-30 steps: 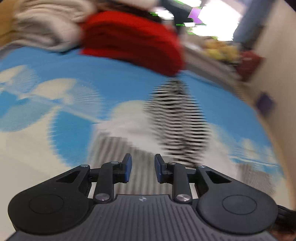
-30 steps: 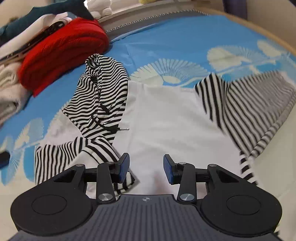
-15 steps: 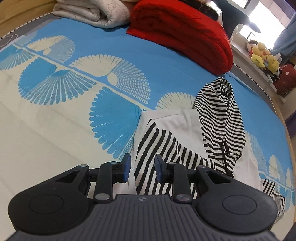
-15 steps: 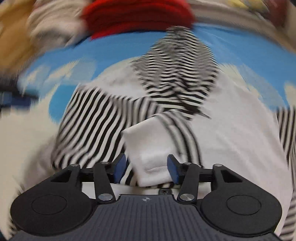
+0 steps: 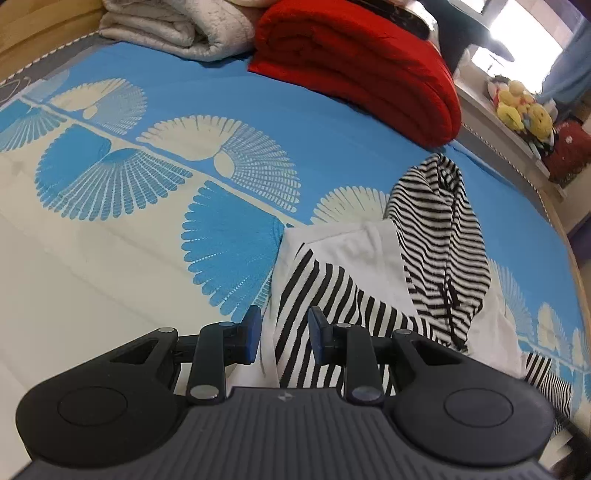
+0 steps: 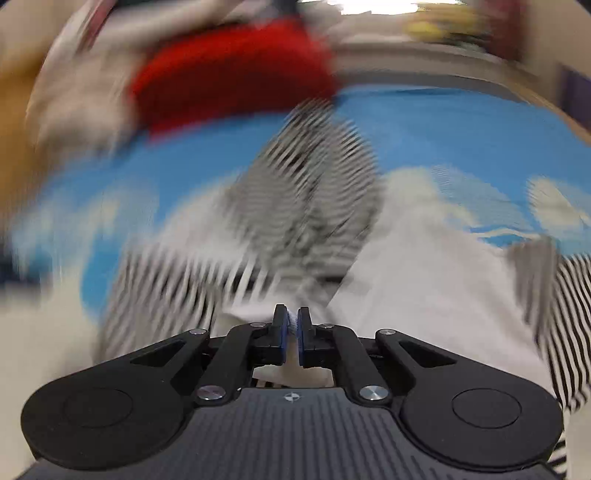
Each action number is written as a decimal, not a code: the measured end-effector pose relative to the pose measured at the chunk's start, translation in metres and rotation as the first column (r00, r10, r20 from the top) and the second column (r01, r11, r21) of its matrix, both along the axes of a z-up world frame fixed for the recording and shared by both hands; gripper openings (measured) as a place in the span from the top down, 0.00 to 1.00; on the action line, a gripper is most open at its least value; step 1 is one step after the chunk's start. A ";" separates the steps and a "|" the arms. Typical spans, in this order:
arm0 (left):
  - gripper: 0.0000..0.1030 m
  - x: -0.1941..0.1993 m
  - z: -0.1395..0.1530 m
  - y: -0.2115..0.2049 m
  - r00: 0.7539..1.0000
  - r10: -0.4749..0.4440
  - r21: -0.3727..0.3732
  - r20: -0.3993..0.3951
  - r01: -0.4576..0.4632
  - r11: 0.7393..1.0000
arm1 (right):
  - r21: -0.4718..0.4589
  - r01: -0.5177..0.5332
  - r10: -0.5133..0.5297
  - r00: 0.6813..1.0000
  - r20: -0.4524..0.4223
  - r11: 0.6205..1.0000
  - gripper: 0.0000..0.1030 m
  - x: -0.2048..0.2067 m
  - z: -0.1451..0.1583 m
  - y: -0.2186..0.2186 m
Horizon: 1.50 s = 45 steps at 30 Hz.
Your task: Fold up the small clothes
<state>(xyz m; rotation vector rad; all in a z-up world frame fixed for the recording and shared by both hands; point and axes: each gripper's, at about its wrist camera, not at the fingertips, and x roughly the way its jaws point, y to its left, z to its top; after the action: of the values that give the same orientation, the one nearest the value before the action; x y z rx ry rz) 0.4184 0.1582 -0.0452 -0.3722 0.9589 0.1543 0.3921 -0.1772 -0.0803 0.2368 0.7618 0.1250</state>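
A small white hoodie (image 5: 369,254) with black-and-white striped sleeves and hood lies on the blue and cream bedspread (image 5: 166,184). Its striped sleeve (image 5: 317,295) is folded over the white body, the striped hood (image 5: 439,229) beyond it. My left gripper (image 5: 283,334) is open, its jaws either side of the sleeve's near end. In the blurred right wrist view my right gripper (image 6: 291,332) is shut on a white fold of the hoodie (image 6: 424,295), with the hood (image 6: 317,177) ahead.
A folded red blanket (image 5: 362,66) and folded grey-white blankets (image 5: 177,26) are stacked at the far side of the bed. Stuffed toys (image 5: 524,107) sit on a ledge at the far right. The red blanket also shows in the right wrist view (image 6: 236,74).
My right gripper closed on the white fold that lay between its open jaws, and is moving fast. My left gripper stayed open and settled over the striped sleeve.
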 end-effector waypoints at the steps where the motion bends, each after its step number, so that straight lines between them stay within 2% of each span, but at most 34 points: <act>1: 0.72 0.000 -0.001 -0.002 1.000 -0.012 0.005 -0.002 0.012 1.000 | 0.062 0.074 -0.074 0.997 0.009 0.995 0.96 0.000 0.005 -0.020; 3: 0.72 -0.001 -0.005 -0.006 0.999 -0.048 0.009 -0.015 0.049 0.999 | 0.164 0.233 -0.233 0.972 -0.022 0.958 0.96 -0.002 0.006 -0.062; 4: 0.72 -0.001 -0.007 -0.008 0.998 -0.059 0.009 -0.025 0.059 0.998 | 0.180 0.296 -0.293 0.955 -0.048 0.938 0.97 -0.004 0.002 -0.078; 5: 0.72 0.000 -0.010 -0.010 0.997 -0.069 0.007 -0.035 0.069 0.998 | 0.175 0.367 -0.359 0.930 -0.081 0.913 1.00 -0.005 -0.004 -0.093; 7: 0.72 0.000 -0.015 -0.015 0.995 -0.084 0.004 -0.047 0.085 0.996 | 0.142 0.499 -0.478 0.864 -0.160 0.855 1.00 -0.008 -0.017 -0.118; 9: 0.72 0.002 -0.020 -0.021 0.993 -0.101 -0.003 -0.059 0.101 0.995 | 0.124 0.568 -0.525 0.809 -0.263 0.813 0.97 -0.009 -0.033 -0.134; 11: 0.72 0.003 -0.025 -0.026 0.991 -0.113 -0.012 -0.072 0.113 0.994 | 0.178 0.587 -0.517 0.794 -0.321 0.790 0.96 -0.010 -0.045 -0.140; 13: 0.72 0.003 -0.029 -0.029 0.990 -0.118 -0.015 -0.083 0.117 0.993 | 0.221 0.550 -0.463 0.817 -0.344 0.806 0.85 -0.005 -0.053 -0.137; 15: 0.72 0.003 -0.030 -0.032 0.989 -0.125 -0.009 -0.083 0.124 0.992 | 0.273 0.515 -0.410 0.838 -0.360 0.813 0.66 0.000 -0.061 -0.132; 17: 0.72 0.004 -0.031 -0.033 0.988 -0.127 -0.004 -0.085 0.127 0.992 | 0.298 0.508 -0.389 0.840 -0.379 0.808 0.64 0.005 -0.069 -0.127; 20: 0.72 0.005 -0.033 -0.036 0.986 -0.137 -0.003 -0.093 0.137 0.990 | 0.315 0.549 -0.401 0.810 -0.427 0.774 0.64 0.008 -0.083 -0.127; 22: 0.72 0.006 -0.035 -0.039 0.983 -0.153 0.001 -0.099 0.154 0.988 | 0.311 0.564 -0.414 0.800 -0.435 0.765 0.66 0.008 -0.090 -0.125; 23: 0.72 0.006 -0.036 -0.040 0.982 -0.162 0.003 -0.101 0.164 0.987 | 0.308 0.568 -0.421 0.799 -0.430 0.763 0.79 0.008 -0.090 -0.124; 24: 0.72 0.007 -0.037 -0.041 0.980 -0.171 0.005 -0.103 0.173 0.985 | 0.316 0.563 -0.421 0.805 -0.417 0.763 0.96 0.009 -0.089 -0.124; 27: 0.72 0.005 -0.040 -0.045 0.973 -0.202 0.017 -0.110 0.206 0.978 | 0.366 0.551 -0.455 0.832 -0.318 0.750 0.97 -0.001 -0.068 -0.126; 29: 0.72 0.004 -0.043 -0.046 0.969 -0.220 0.009 -0.116 0.222 0.975 | 0.387 0.500 -0.463 0.866 -0.191 0.775 0.97 -0.010 -0.038 -0.118; 31: 0.72 0.002 -0.050 -0.048 0.963 -0.236 -0.003 -0.130 0.238 0.971 | 0.390 0.468 -0.459 0.880 -0.123 0.793 0.97 -0.020 -0.020 -0.113; 33: 0.72 0.001 -0.061 -0.049 0.954 -0.253 -0.027 -0.161 0.252 0.967 | 0.311 0.522 -0.496 0.853 -0.164 0.794 0.97 -0.025 -0.023 -0.115; 35: 0.72 0.000 -0.071 -0.050 0.943 -0.263 -0.027 -0.204 0.264 0.964 | 0.190 0.597 -0.543 0.795 -0.271 0.779 0.96 -0.025 -0.041 -0.123; 37: 0.72 0.000 -0.079 -0.053 0.932 -0.270 0.006 -0.242 0.280 0.960 | 0.150 0.661 -0.581 0.729 -0.361 0.736 0.95 -0.026 -0.059 -0.137; 38: 0.72 -0.001 -0.081 -0.054 0.929 -0.271 0.019 -0.254 0.285 0.958 | 0.141 0.671 -0.594 0.720 -0.360 0.728 0.92 -0.026 -0.059 -0.139; 39: 0.72 -0.001 -0.082 -0.054 0.927 -0.271 0.026 -0.257 0.287 0.958 | 0.131 0.667 -0.601 0.727 -0.332 0.734 0.93 -0.026 -0.054 -0.139; 40: 0.72 -0.001 -0.080 -0.054 0.929 -0.270 0.029 -0.253 0.286 0.958 | 0.135 0.649 -0.597 0.749 -0.289 0.749 0.92 -0.025 -0.046 -0.137; 42: 0.72 -0.003 -0.076 -0.055 0.932 -0.280 0.016 -0.230 0.291 0.957 | 0.192 0.584 -0.551 0.810 -0.202 0.788 0.88 -0.022 -0.031 -0.133; 44: 0.72 -0.003 -0.082 -0.057 0.923 -0.290 0.020 -0.253 0.305 0.952 | 0.255 0.515 -0.478 0.856 -0.195 0.818 0.82 -0.018 -0.030 -0.130; 45: 0.72 -0.003 -0.089 -0.058 0.917 -0.286 0.033 -0.279 0.307 0.951 | 0.270 0.499 -0.447 0.863 -0.234 0.823 0.79 -0.013 -0.036 -0.131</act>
<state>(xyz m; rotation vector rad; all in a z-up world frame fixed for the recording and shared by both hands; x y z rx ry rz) 0.4151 0.0997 -0.1337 -0.1313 1.2655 -0.0380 0.3791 -0.3080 -0.1167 0.7535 0.8201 -0.2526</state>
